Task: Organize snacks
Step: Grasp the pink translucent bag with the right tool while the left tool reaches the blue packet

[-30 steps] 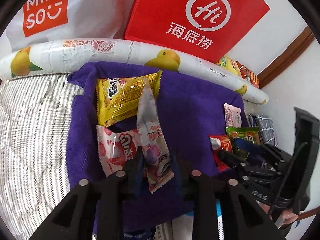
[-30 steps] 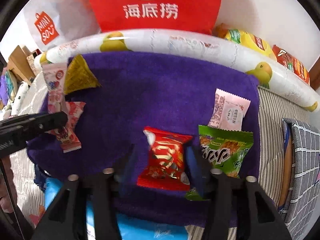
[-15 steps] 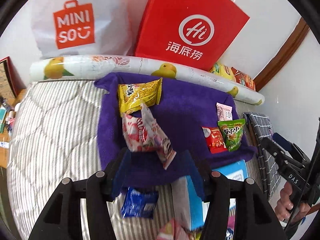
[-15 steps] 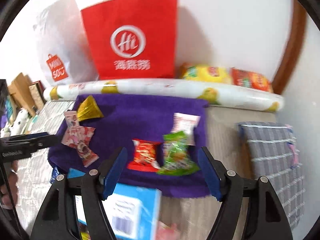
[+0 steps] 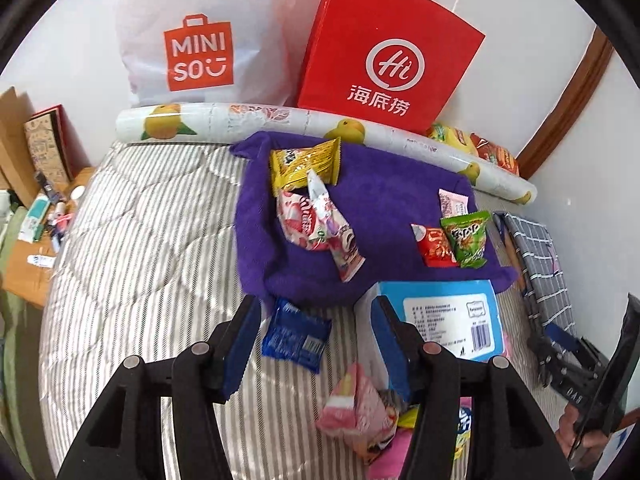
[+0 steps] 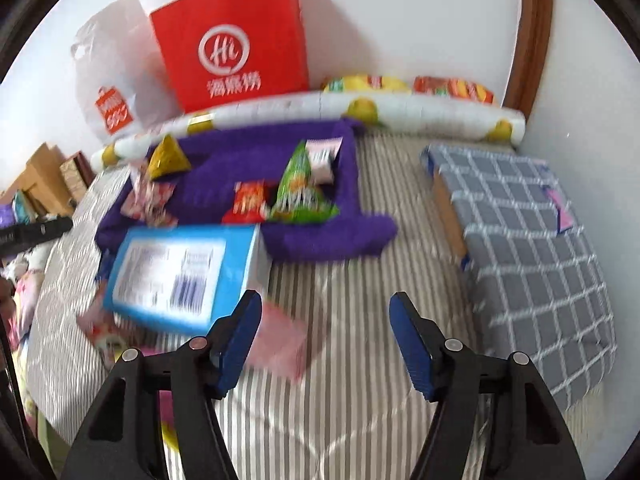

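Right now both tools hang with jaws wide and hold nothing: the left tool (image 5: 316, 344) at the bottom of its frame, the right tool (image 6: 326, 344) likewise. Sorted snacks lie on the purple towel (image 5: 384, 204) mid-frame, a yellow packet (image 5: 304, 162) upper left, a green packet (image 5: 466, 238) at right. Unsorted ones wait lower down, so a fresh pick seems due; the blue packet (image 5: 296, 334) lying on the bed between the left fingers looks nearest, needing a drop and a close.

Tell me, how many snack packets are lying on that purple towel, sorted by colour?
On the purple towel:
Yellow: 1
Pink and white: 3
Red: 1
Green: 1
Total: 6
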`<state>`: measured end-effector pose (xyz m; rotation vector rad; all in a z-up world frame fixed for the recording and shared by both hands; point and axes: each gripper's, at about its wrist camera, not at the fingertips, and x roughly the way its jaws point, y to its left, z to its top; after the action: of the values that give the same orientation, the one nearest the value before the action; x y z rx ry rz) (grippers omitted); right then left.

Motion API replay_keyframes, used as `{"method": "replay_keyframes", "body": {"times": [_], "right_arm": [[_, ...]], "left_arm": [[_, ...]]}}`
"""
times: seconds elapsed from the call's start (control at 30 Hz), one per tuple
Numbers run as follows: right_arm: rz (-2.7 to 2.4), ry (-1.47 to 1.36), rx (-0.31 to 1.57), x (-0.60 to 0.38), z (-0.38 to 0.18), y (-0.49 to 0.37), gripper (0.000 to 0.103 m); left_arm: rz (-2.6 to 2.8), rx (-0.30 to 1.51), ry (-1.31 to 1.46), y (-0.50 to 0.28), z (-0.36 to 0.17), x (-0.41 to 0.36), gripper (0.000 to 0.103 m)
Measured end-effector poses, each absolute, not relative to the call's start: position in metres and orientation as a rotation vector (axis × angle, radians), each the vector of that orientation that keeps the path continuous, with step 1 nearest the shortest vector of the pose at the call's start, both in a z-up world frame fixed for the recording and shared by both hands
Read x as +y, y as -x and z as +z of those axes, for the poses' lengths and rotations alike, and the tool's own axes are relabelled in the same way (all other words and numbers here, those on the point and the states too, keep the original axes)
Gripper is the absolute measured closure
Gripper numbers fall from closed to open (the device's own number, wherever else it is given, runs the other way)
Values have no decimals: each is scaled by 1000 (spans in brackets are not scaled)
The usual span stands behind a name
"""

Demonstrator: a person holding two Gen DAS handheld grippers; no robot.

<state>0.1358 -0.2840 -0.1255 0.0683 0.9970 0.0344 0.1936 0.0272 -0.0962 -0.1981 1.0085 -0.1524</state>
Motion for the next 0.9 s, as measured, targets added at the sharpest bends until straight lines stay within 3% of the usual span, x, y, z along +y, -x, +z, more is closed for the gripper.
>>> {"method": "replay_keyframes", "body": {"times": [0.9], "right_arm": [[97, 134, 1011, -248, -187, -132, 40]], "left_arm": [[-127, 1059, 158, -176, -117, 39, 48]]}}
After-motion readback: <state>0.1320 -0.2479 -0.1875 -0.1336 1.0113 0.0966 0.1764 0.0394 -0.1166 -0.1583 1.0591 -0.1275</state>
